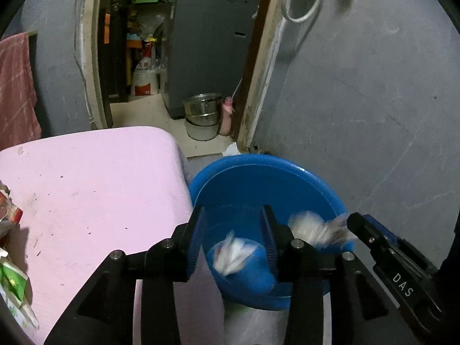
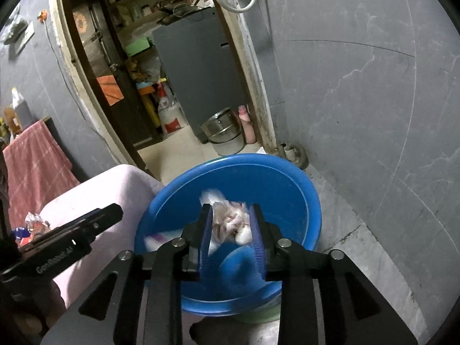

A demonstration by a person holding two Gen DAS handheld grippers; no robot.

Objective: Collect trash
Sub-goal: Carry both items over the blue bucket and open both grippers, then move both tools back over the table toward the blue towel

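Hovering over one blue basin beside the pink table, two grippers are seen. The left gripper is spread with nothing pinched; one blurred white wad is seen below. Whether the right gripper pinches the crumpled wrapper between its jaws cannot be told.

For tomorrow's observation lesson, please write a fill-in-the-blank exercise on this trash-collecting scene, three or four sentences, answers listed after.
1. Both grippers hang over a basin whose colour is ____.
2. The table beside the basin is covered in ____.
3. A crumpled white wad shows, blurred, between the fingers of the ____ gripper in its own view.
4. Through the doorway, stacked metal ____ stand on the floor.

Missing words: blue; pink; left; pots
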